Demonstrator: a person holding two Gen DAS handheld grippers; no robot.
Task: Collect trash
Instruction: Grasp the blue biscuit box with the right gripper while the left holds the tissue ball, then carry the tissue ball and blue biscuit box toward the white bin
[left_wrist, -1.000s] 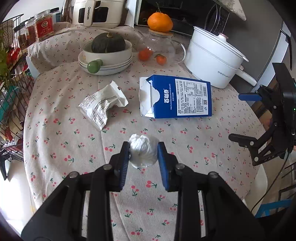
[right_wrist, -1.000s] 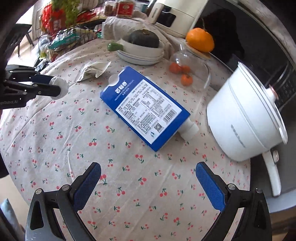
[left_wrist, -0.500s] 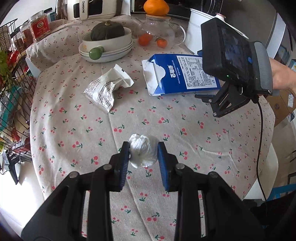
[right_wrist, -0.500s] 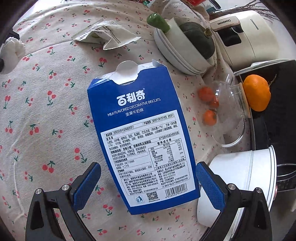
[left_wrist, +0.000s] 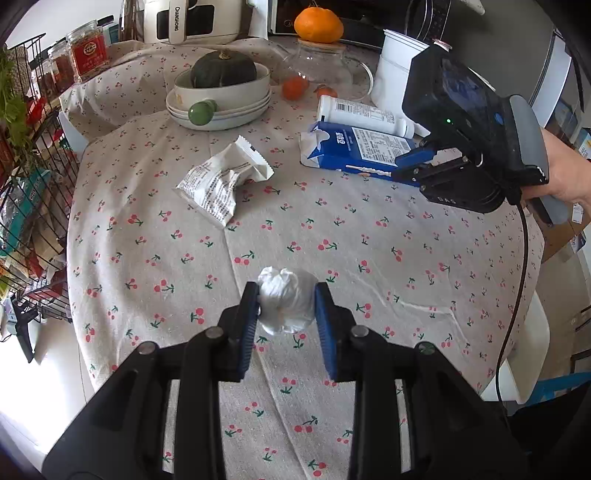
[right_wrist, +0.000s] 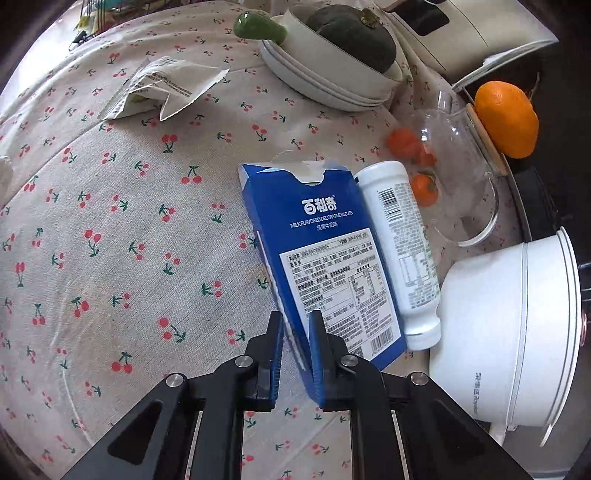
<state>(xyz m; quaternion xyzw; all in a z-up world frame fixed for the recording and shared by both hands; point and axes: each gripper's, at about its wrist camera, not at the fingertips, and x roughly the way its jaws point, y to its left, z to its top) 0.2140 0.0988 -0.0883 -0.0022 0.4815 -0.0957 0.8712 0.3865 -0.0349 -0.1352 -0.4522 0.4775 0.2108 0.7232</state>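
Both tools are loaded now. The left tool (left_wrist: 285, 308) is clamped on a white wad (left_wrist: 284, 306) of crumpled paper or plastic, carried clear above the cherry-print bench (left_wrist: 332, 229). The right tool (right_wrist: 295, 354) has its jaws pinched together on the near edge of the blue box (right_wrist: 325, 258), which is tipped up on its long side with its torn flap pointing away toward the bowls. In the left view the same box (left_wrist: 362, 153) sits at the far right of the bench, with the right tool's blue fingers (left_wrist: 417, 157) at its end and a person's hand behind the grip.

So the step in hand looks like the pickup of the box: grip made, lift not yet plainly begun. Beside the box, touching or nearly so, lies a white bottle (right_wrist: 402, 254), and just past that stands the white pot (right_wrist: 517, 332). The next move likely calls for a clean lift that keeps the box from dragging the bottle along.

Left on the bench is the torn wrapper (left_wrist: 221, 181), lying well apart near the middle. No bin shows in either view, so where the load goes cannot be told.
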